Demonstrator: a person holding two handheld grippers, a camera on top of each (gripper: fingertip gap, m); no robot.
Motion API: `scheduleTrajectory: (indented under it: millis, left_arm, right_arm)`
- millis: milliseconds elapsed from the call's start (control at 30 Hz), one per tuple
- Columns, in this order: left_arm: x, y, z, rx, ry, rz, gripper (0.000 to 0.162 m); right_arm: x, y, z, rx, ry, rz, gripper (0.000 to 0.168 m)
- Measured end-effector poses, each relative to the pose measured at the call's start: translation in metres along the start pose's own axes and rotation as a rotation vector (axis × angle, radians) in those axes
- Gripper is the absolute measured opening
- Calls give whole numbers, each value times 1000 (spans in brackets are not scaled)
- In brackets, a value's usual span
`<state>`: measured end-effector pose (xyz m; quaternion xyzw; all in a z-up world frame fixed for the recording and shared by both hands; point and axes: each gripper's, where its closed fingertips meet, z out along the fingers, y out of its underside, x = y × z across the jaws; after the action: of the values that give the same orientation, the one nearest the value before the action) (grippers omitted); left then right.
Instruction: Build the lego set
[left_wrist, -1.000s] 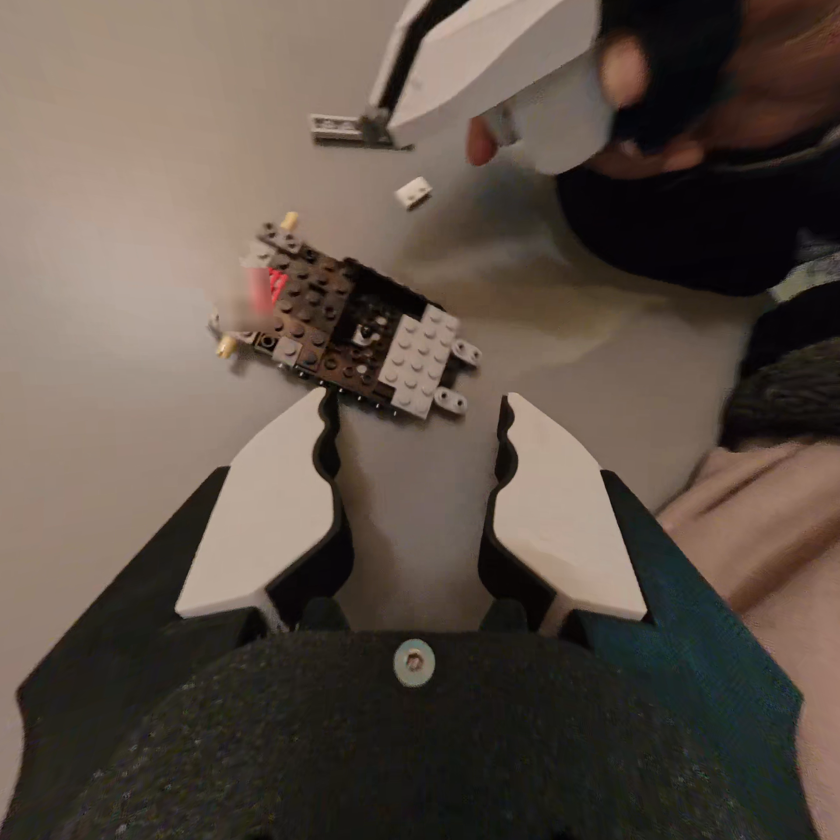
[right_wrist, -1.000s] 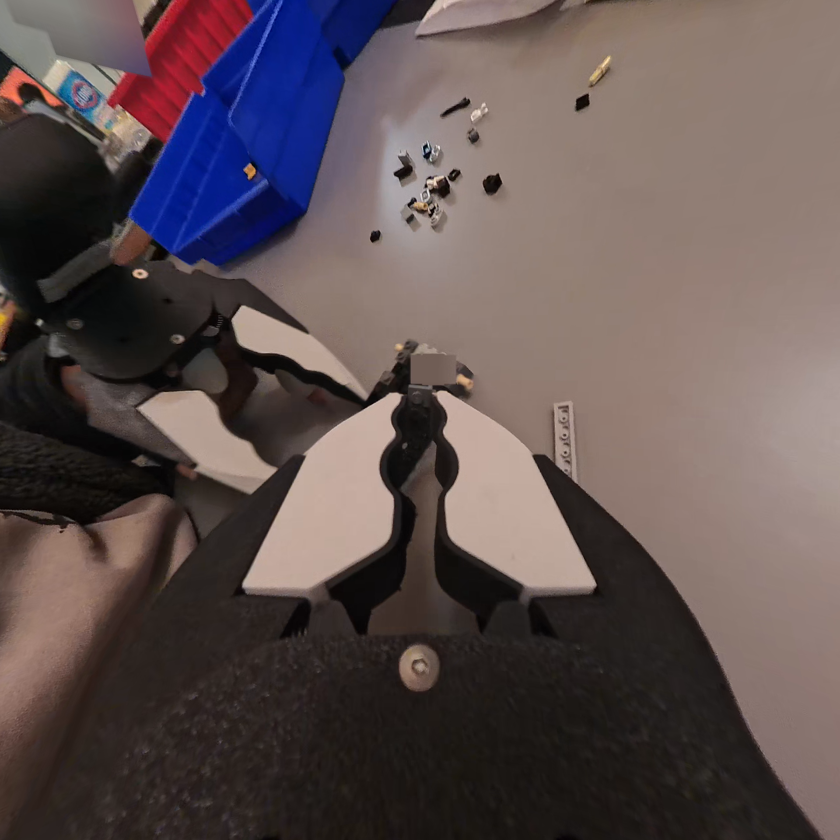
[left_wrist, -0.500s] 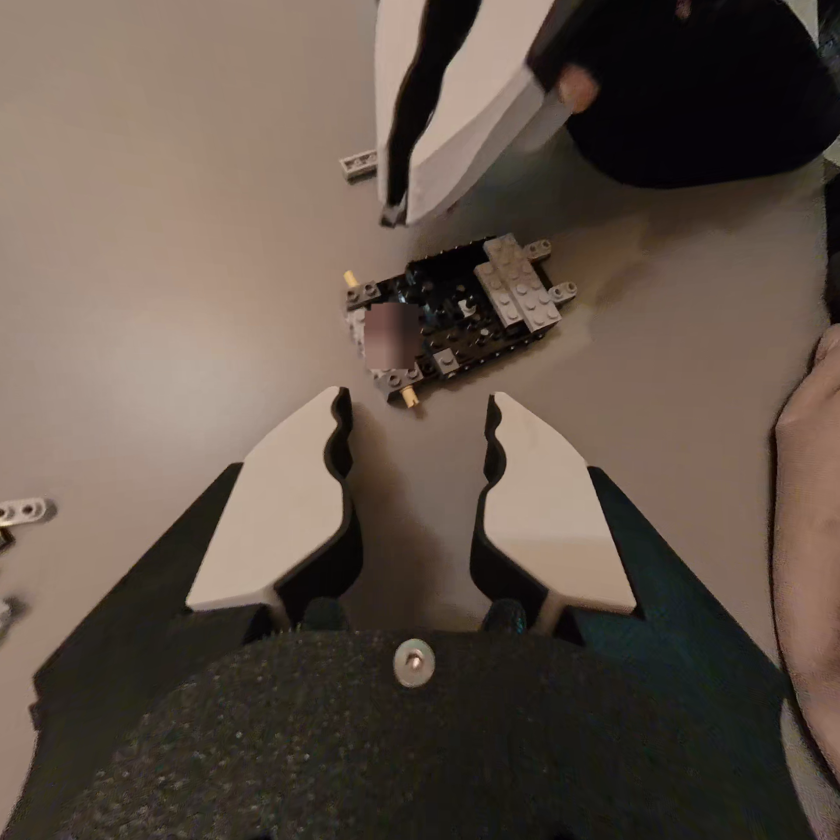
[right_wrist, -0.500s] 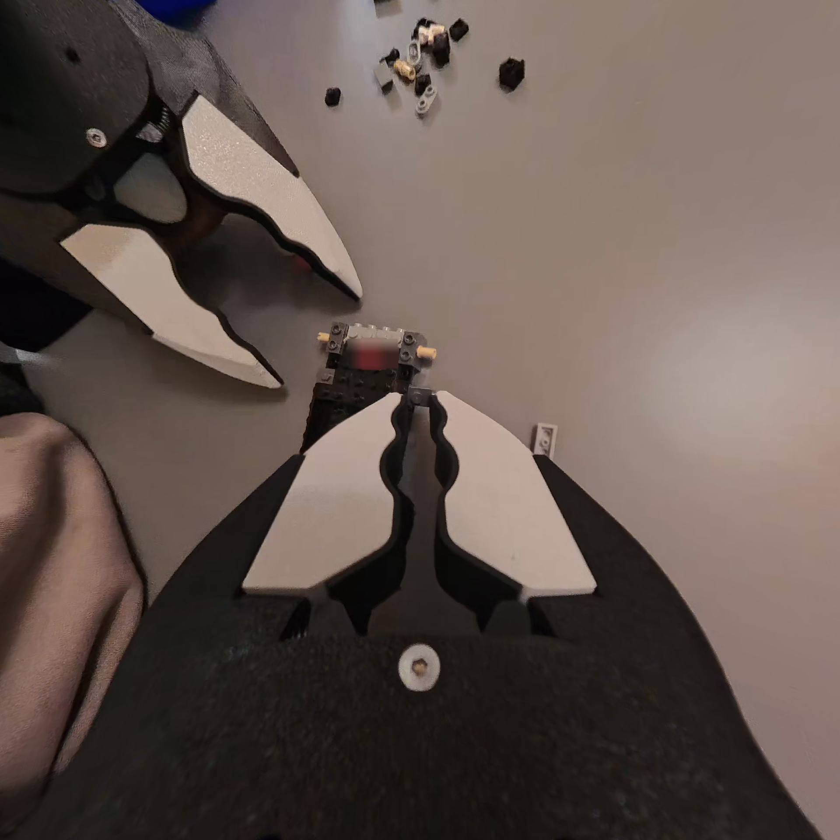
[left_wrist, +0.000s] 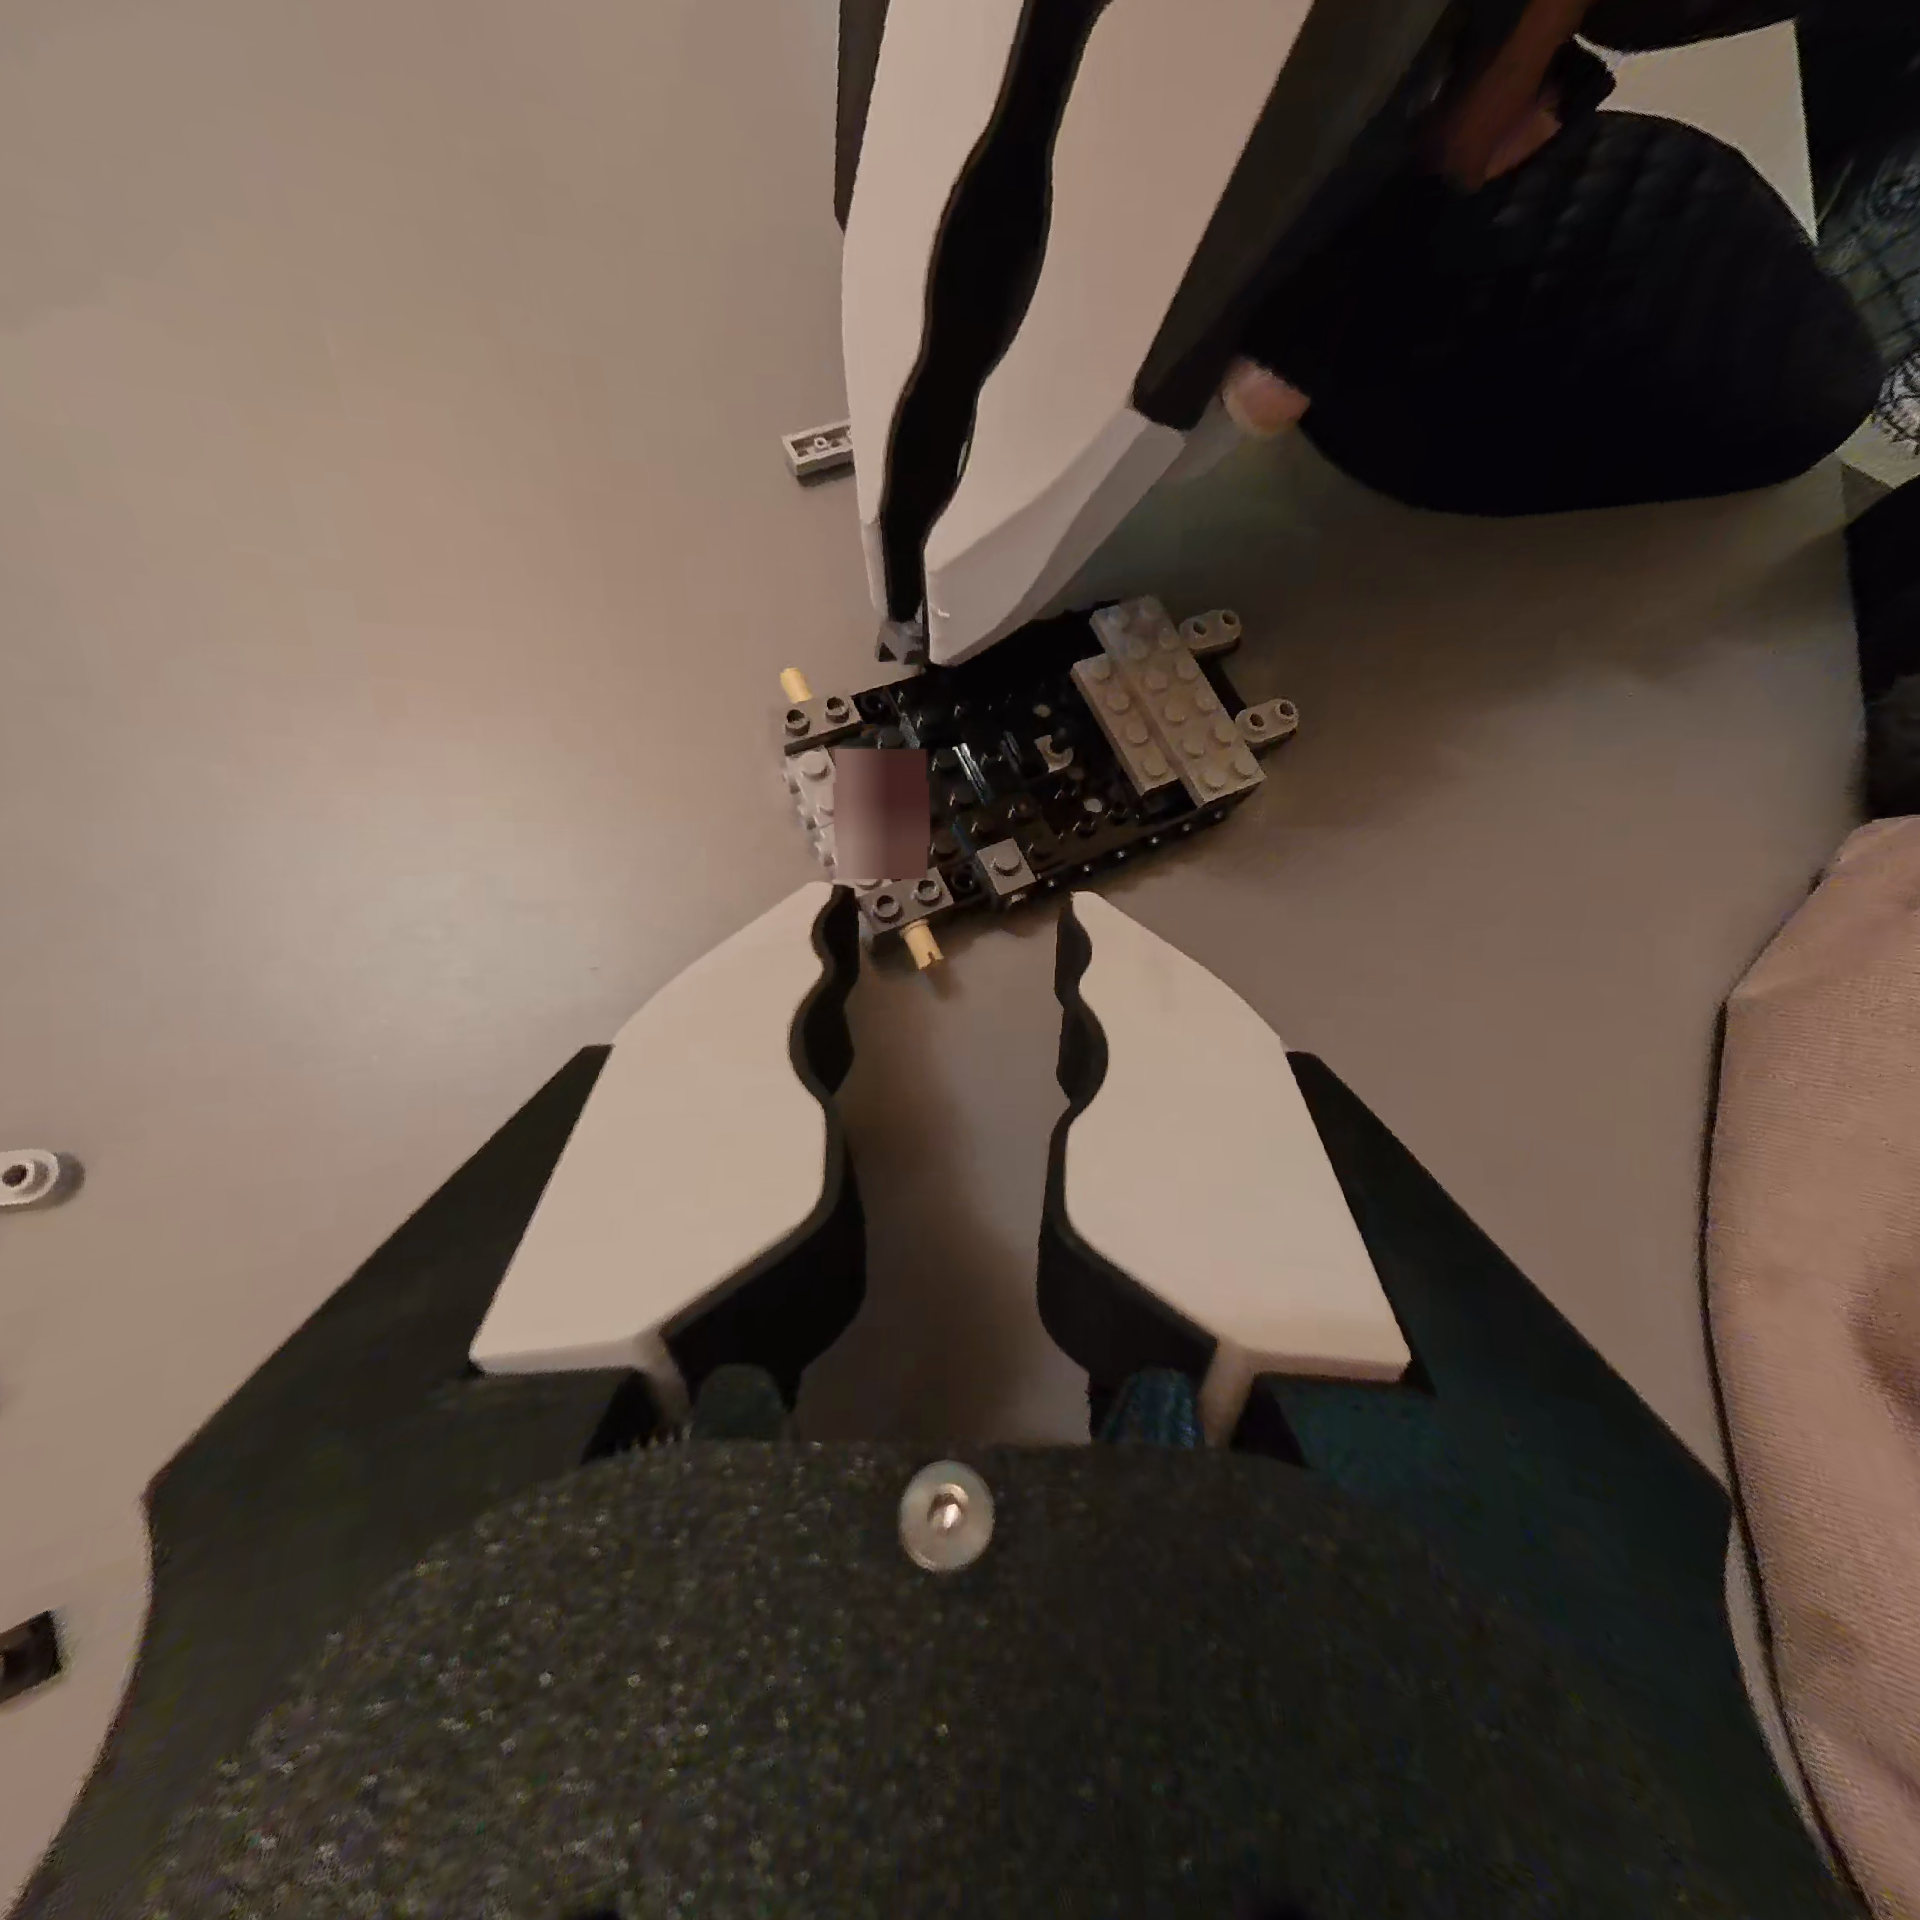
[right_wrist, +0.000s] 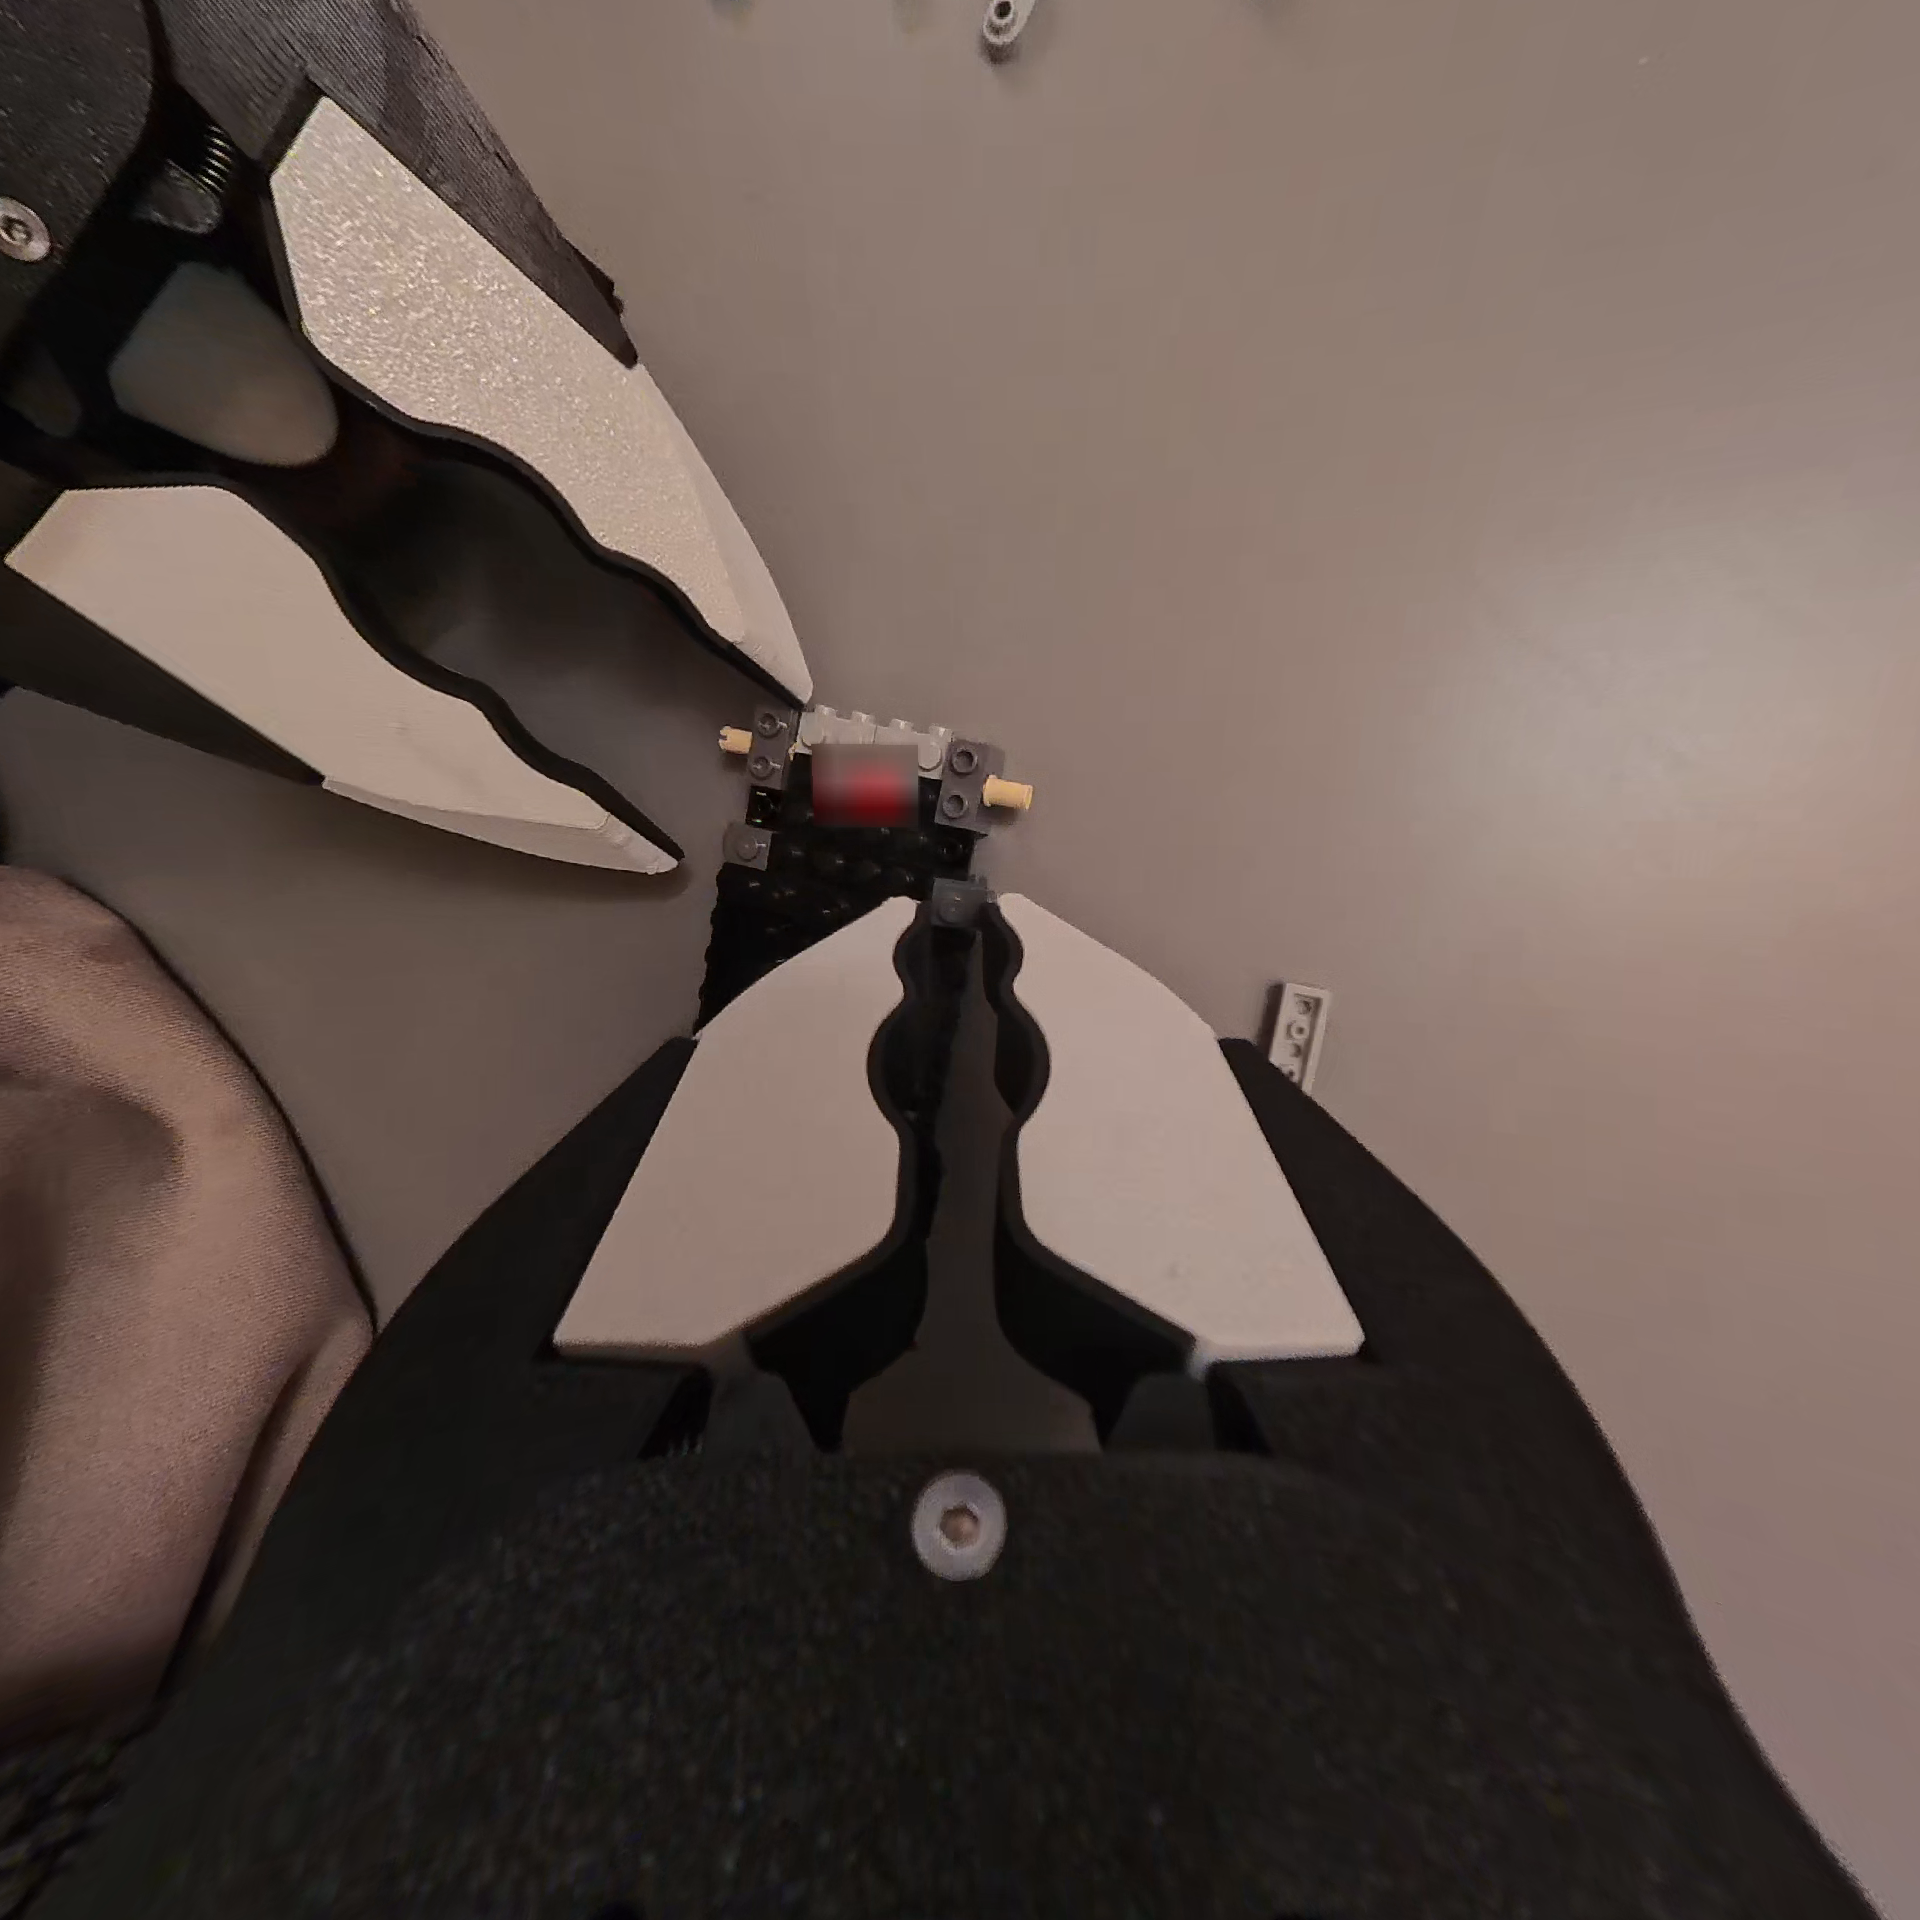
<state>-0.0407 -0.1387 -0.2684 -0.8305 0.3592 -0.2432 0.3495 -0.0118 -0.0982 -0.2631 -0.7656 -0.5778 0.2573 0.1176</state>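
Note:
A black and grey lego car chassis (left_wrist: 1023, 774) with tan axle pins lies on the grey table; it also shows in the right wrist view (right_wrist: 831, 862). My left gripper (left_wrist: 940, 914) is open and empty, its fingertips just short of the chassis's near edge. My right gripper (right_wrist: 956, 902) is shut on a small dark grey lego piece (right_wrist: 954, 902) and holds it at the chassis's edge. In the left wrist view the right gripper (left_wrist: 906, 634) comes down from above with the piece (left_wrist: 902, 644) at the far corner of the chassis.
A light grey plate (left_wrist: 819, 454) lies beyond the chassis, also seen in the right wrist view (right_wrist: 1299, 1023). Small loose pieces lie at the left (left_wrist: 26, 1176) and far off (right_wrist: 1003, 16). A person's beige-clad leg (left_wrist: 1818, 1247) is at the right. Some 6 cm of space lies between my two pairs of fingers.
Both grippers have closed in on the chassis. The right gripper has come down with its small piece to the chassis's edge. The left gripper's opening has narrowed slightly.

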Motion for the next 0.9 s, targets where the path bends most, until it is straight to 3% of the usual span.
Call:
scheduleTrajectory:
  millis: [467,900]
  left_arm:
    - [5,0,-4,12,31,-31,36]
    - [7,0,-5,14,34,-31,37]
  right_arm:
    - [-6,6,6,-134,-21,-51,10]
    - [-13,8,5,-173,-147,-54,16]
